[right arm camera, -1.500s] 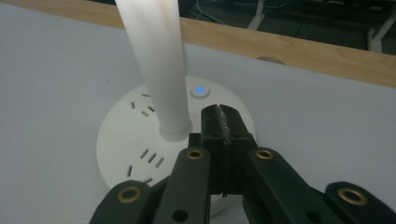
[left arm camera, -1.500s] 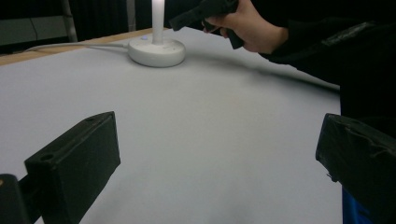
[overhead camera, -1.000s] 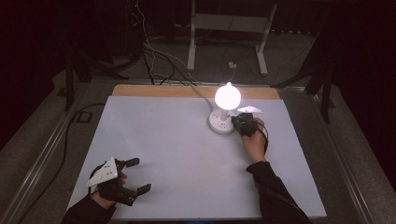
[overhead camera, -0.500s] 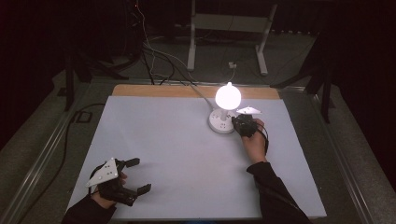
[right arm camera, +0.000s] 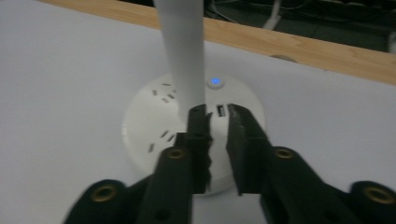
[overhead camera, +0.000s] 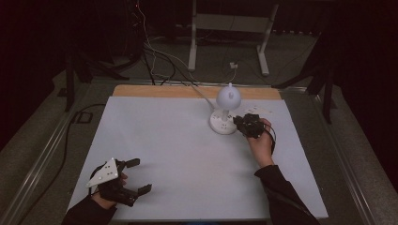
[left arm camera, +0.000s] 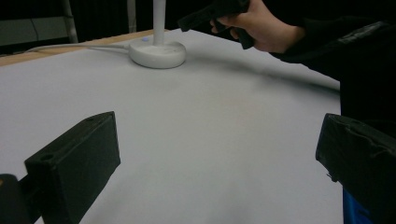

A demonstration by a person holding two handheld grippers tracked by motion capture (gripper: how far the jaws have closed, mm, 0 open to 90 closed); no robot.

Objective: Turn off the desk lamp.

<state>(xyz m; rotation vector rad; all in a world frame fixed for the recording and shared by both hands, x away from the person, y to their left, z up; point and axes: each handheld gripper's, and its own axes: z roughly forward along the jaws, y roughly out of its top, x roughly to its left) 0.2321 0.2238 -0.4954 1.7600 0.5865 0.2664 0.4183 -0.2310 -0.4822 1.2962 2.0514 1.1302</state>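
Right gripper [right arm camera: 215, 119] nearly closed, empty, over lamp base [right arm camera: 154, 130]; press straight down. Left gripper [overhead camera: 123, 180] spread wide, lower left.

White lamp [overhead camera: 226, 110] with a blue-lit button [right arm camera: 215, 81] on its base; pale grey table [overhead camera: 187, 154], tan wooden far edge; black jaws on each hand-held gripper.
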